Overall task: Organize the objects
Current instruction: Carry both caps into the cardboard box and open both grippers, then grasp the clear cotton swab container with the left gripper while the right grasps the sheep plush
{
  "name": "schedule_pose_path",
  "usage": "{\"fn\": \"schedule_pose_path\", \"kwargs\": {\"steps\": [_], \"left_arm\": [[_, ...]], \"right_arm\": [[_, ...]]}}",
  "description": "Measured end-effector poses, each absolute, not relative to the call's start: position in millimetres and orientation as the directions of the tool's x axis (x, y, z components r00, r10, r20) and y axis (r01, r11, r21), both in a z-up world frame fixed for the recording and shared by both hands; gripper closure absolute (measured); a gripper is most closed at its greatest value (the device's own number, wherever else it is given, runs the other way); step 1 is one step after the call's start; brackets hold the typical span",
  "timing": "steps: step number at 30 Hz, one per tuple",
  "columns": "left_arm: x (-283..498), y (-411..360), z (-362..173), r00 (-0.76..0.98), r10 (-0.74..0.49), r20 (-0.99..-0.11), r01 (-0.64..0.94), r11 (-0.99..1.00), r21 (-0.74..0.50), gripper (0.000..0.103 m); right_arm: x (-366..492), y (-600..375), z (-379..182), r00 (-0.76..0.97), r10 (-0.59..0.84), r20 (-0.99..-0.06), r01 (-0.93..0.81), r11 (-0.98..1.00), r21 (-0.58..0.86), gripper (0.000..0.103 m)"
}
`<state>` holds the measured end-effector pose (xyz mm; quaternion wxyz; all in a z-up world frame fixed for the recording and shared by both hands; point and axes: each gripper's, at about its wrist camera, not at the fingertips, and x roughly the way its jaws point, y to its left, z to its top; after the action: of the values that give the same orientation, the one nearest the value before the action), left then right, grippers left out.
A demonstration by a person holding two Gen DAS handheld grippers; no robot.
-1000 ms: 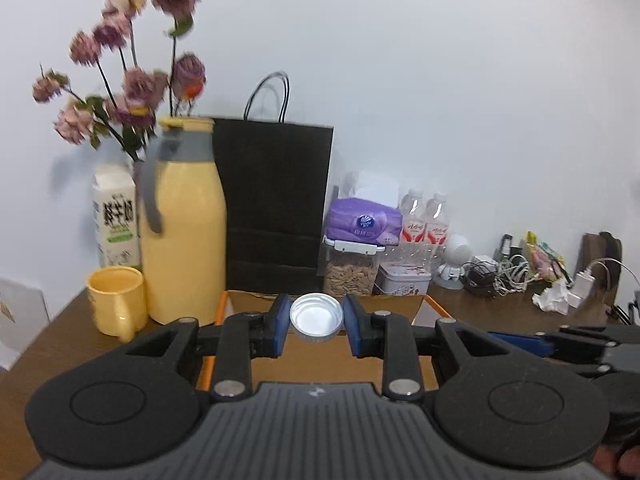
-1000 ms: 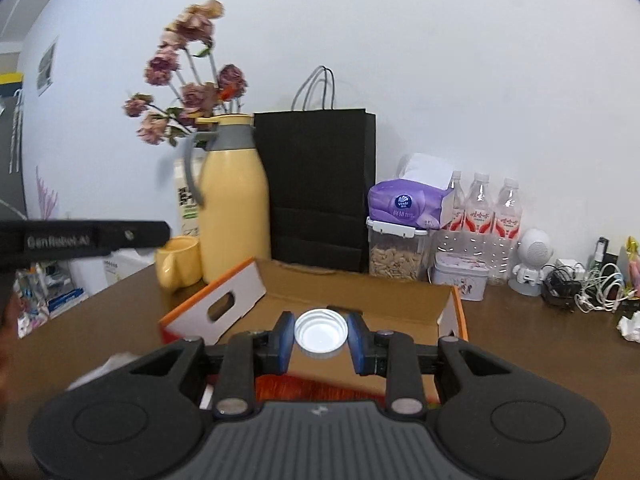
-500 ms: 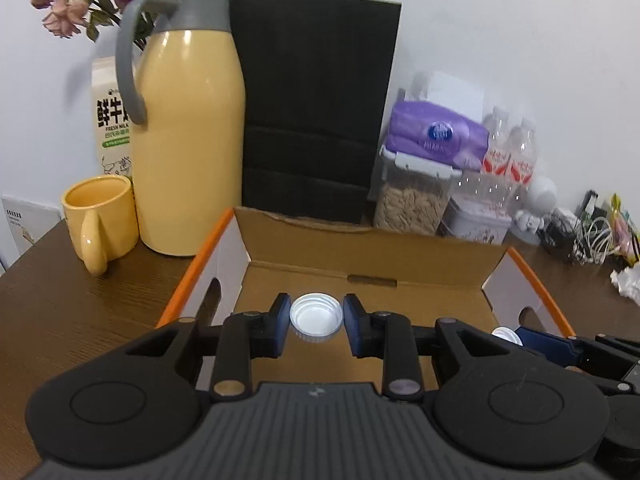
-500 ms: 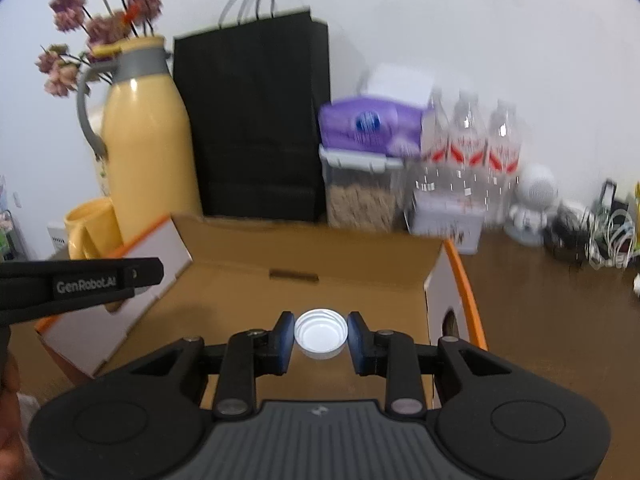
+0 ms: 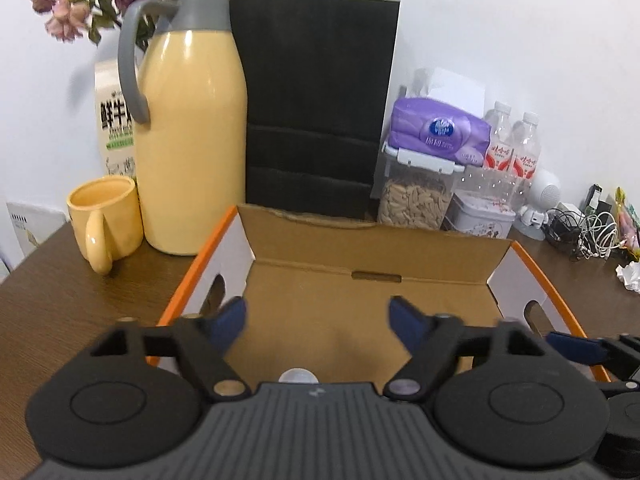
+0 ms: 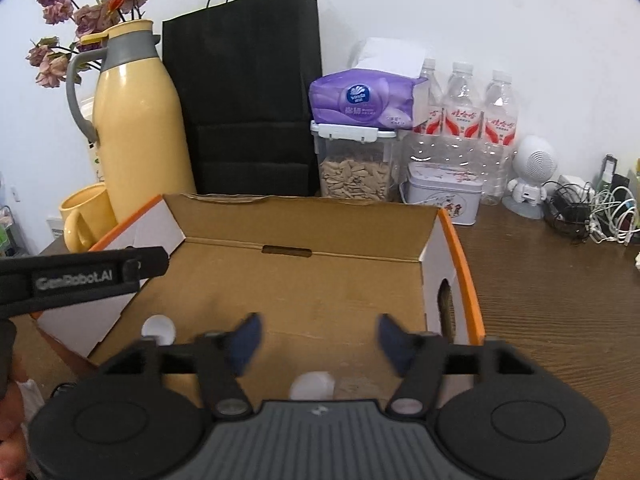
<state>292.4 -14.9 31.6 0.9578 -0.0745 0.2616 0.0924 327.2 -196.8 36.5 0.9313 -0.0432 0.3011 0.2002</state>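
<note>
Both grippers are hanging over the open cardboard box [image 5: 372, 240], fingers spread wide and gripping nothing. The left gripper [image 5: 318, 314] has just been opening its fingers; nothing is sitting between them now. Its white cap [image 5: 298, 376] is lying below and behind the fingertips on the box floor, half hidden by the gripper body. The right gripper [image 6: 318, 336] has likewise just been opening, with an empty gap. Its white cap [image 6: 312, 386] is showing under the gap, blurred, so I cannot tell whether it is falling or resting. In the right wrist view the other cap [image 6: 158, 326] is sitting off to the left of the left finger, inside the box near the left wall.

Both caps look delivered into the box, so the drop step seems about done.

Risks, as a guess: the caps are light and round, so they may be bouncing or rolling toward the handle cut-out [image 6: 444, 298] in the side wall to the right of the fingers. Pulling back low could be clipping the near box edge and shoving the box across the tabletop [image 6: 560, 300] toward the yellow mug [image 5: 106, 220] and yellow thermos [image 5: 192, 148] ahead of the left finger. The two grippers are close together and could be bumping on retreat.
</note>
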Motion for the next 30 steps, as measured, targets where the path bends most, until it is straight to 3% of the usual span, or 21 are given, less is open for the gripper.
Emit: {"fn": "schedule_pose_path", "kwargs": {"steps": [2,5,7,14,30], "left_arm": [[290.4,-16.6,35.1,0.851,0.152,-0.502,-0.224,0.971,-0.086,0.0],[286.3,-18.8,40.5,0.863,0.163,-0.479,-0.228,0.97,-0.081,0.0],[283.8,-19.1,43.0,0.868,0.152,-0.472,-0.221,0.971,-0.095,0.0],[265.3,-23.3,58.9,0.899,0.129,-0.419,-0.197,0.973,-0.123,0.0],[178.4,-15.0,92.8,0.955,0.021,-0.297,-0.069,0.986,-0.152,0.0]], "right_arm": [[326.4,-197.4,38.0,0.741,0.344,-0.576,-0.395,0.918,0.04,0.018],[326.0,-198.0,40.2,0.742,0.341,-0.578,-0.39,0.92,0.041,0.004],[325.3,-199.0,42.3,0.743,0.343,-0.575,-0.389,0.92,0.047,0.0],[317.0,-203.2,56.9,0.757,0.355,-0.548,-0.391,0.919,0.056,0.0],[234.7,-241.6,89.4,0.834,0.391,-0.39,-0.41,0.911,0.038,0.0]]}}
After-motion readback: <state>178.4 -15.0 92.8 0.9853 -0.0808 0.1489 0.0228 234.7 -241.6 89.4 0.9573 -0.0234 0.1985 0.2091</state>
